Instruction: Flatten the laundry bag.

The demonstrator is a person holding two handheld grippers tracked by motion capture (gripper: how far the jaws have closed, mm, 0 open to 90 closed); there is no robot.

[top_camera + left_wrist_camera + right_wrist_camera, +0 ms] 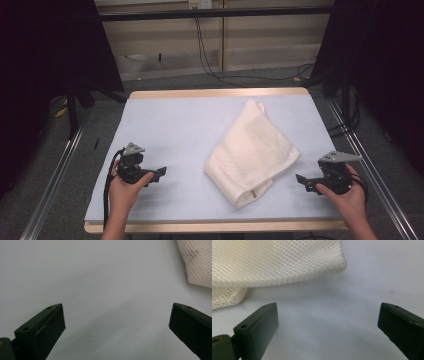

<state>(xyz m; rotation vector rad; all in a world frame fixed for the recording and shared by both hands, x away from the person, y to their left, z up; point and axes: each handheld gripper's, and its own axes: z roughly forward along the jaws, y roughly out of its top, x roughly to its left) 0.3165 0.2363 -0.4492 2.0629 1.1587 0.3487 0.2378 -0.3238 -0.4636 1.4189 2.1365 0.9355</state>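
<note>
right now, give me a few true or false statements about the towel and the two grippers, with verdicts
1. The cream towel lies folded on the table. True.
2. The left gripper is clamped on the towel. False: its jaws stand open over bare table, apart from the towel.
3. The right gripper has open jaws with nothing between them. True.
4. The towel sits between the two grippers in the high view. True.
5. The towel hangs over the table's near edge. False: it lies wholly on the table.
</note>
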